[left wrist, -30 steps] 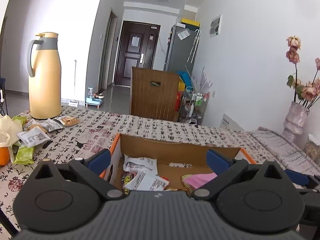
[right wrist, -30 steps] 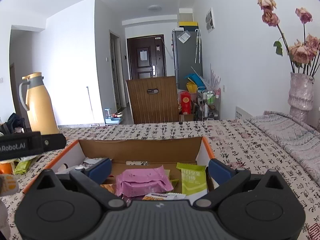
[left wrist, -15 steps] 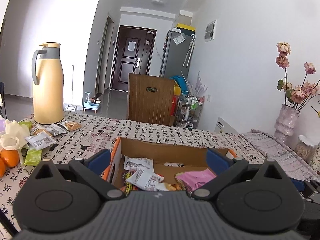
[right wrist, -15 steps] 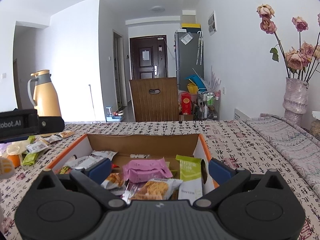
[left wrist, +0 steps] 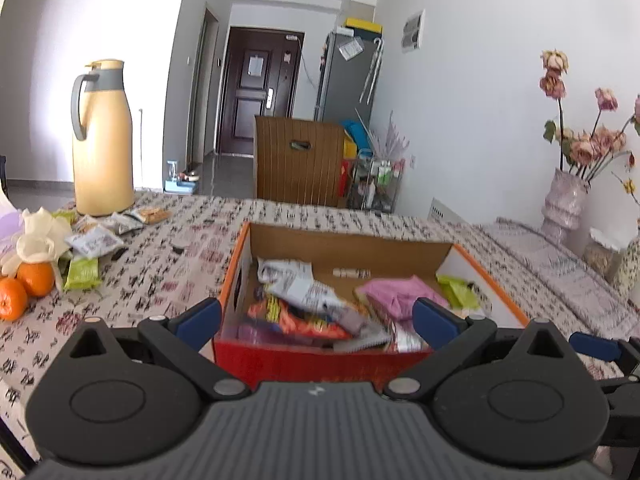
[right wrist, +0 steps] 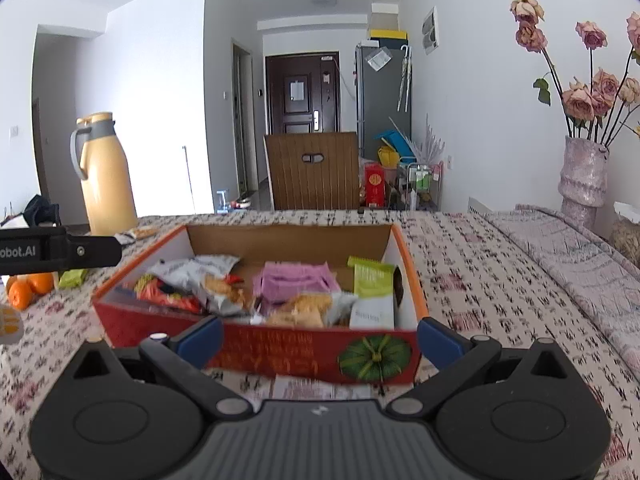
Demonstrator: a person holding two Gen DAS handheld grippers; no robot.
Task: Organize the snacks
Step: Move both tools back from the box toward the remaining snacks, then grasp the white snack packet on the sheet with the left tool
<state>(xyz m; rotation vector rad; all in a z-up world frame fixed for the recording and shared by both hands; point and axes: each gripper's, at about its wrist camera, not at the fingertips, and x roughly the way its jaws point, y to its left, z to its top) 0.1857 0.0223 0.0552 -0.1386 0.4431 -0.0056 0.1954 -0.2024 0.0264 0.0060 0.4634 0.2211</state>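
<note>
An open cardboard box (left wrist: pixel 344 246) (right wrist: pixel 280 346) with a red front and orange rim sits on the patterned tablecloth, holding several snack packets: a pink pack (right wrist: pixel 294 280), a green bar (right wrist: pixel 372 276), a white crinkled bag (left wrist: pixel 298 284). More loose snack packets (left wrist: pixel 94 242) lie at the left near the jug. My left gripper (left wrist: pixel 316 320) is open, hovering just in front of the box with nothing between its blue pads. My right gripper (right wrist: pixel 320 338) is also open and empty, in front of the box's red wall.
A tall yellow thermos jug (left wrist: pixel 103 140) stands at the far left, with oranges (left wrist: pixel 24 286) and a white cloth bundle (left wrist: pixel 38 240) nearby. A vase of dried roses (right wrist: pixel 582 176) stands at the right. A wooden chair back (right wrist: pixel 312 176) rises beyond the table's far edge.
Both grippers have drawn back and up from the box, so its red front wall now shows in both views. Both stay open and empty.
</note>
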